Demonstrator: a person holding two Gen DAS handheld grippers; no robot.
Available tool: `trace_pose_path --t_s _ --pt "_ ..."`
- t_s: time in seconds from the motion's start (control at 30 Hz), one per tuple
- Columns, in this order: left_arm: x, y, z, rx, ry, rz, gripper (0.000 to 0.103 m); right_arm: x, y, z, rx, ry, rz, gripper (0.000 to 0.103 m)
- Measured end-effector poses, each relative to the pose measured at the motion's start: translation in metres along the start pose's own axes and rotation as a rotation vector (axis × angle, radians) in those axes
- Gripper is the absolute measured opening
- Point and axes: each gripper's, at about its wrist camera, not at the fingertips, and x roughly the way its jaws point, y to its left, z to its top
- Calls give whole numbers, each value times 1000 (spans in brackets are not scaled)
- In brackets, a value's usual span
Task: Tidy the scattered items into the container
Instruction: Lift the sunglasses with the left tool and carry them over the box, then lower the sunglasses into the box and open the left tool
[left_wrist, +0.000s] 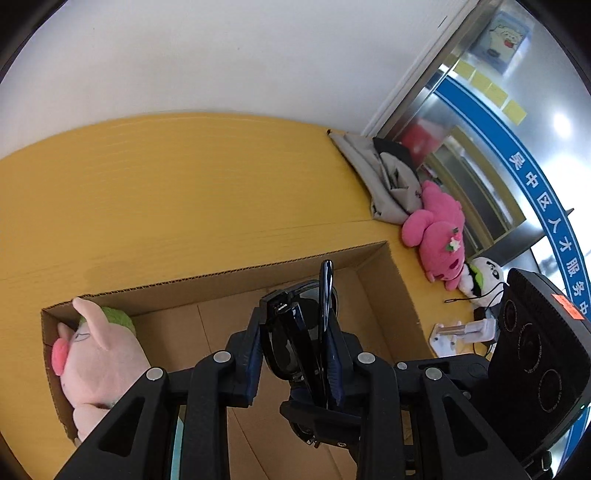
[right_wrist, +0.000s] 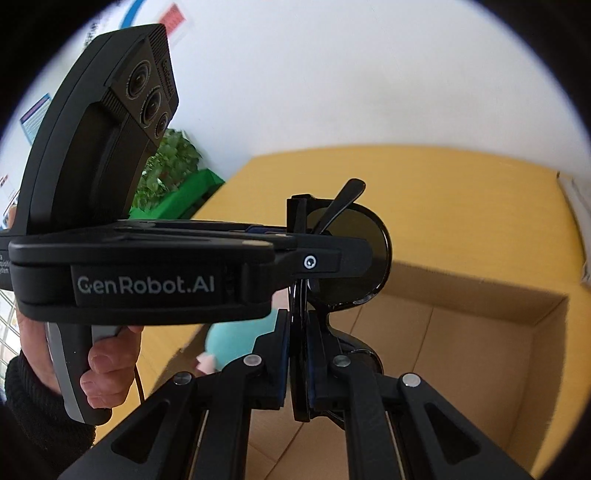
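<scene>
A pair of black sunglasses (left_wrist: 284, 343) with dark lenses hangs folded above an open cardboard box (left_wrist: 221, 275). My left gripper (left_wrist: 295, 332) is shut on the sunglasses, pads on both sides. In the right wrist view my right gripper (right_wrist: 297, 332) is shut edge-on on the same sunglasses (right_wrist: 354, 251), just below the left gripper (right_wrist: 332, 262), which reaches in from the left. A pale pink plush pig (left_wrist: 99, 362) lies in the box's left end. A teal plush (right_wrist: 236, 339) shows behind the fingers, partly hidden.
The box (right_wrist: 480, 280) sits on a yellow wooden table (left_wrist: 184, 184). At the table's right edge lie a grey cloth bag (left_wrist: 384, 173), a pink plush (left_wrist: 439, 229), a panda plush (left_wrist: 484, 280) and a white holder (left_wrist: 461, 332). A person's hand (right_wrist: 107, 369) grips the left handle. A plant (right_wrist: 170, 162) stands behind.
</scene>
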Motion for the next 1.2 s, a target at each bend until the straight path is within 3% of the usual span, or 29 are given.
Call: trace_pose_path --t_s 0.2,0.5,0.6,0.67,0.73,0.77,0.83,0.93,1.0,1.1,1.2 --pt "54 22 -6 -47 100 14 31 49 -38 -17 115 93 26 7" --pt "105 39 -10 -89 192 63 33 95 -78 -34 261 155 48 7" --pt "119 43 -12 -90 211 161 35 102 -81 -41 270 155 41 8" --pt "121 46 -14 -106 208 152 35 102 -79 -43 266 137 36 12" --pt "118 48 -16 -113 191 142 41 102 -75 -45 248 131 45 24" --pt "115 48 -16 -111 179 145 52 101 -73 -46 241 124 47 39" --pt "102 48 -15 -104 136 157 64 93 -70 -48 227 101 11 56" --pt "69 46 -15 -98 53 136 69 75 -66 -53 207 71 -31 63" --pt "41 41 -20 -83 -16 138 77 59 -62 -59 194 50 -55 69" --pt "-9 21 -41 5 -134 215 82 20 -47 -75 147 -16 -109 77" --pt "-57 -11 -76 107 -266 320 98 -26 -27 -99 65 -130 -206 79"
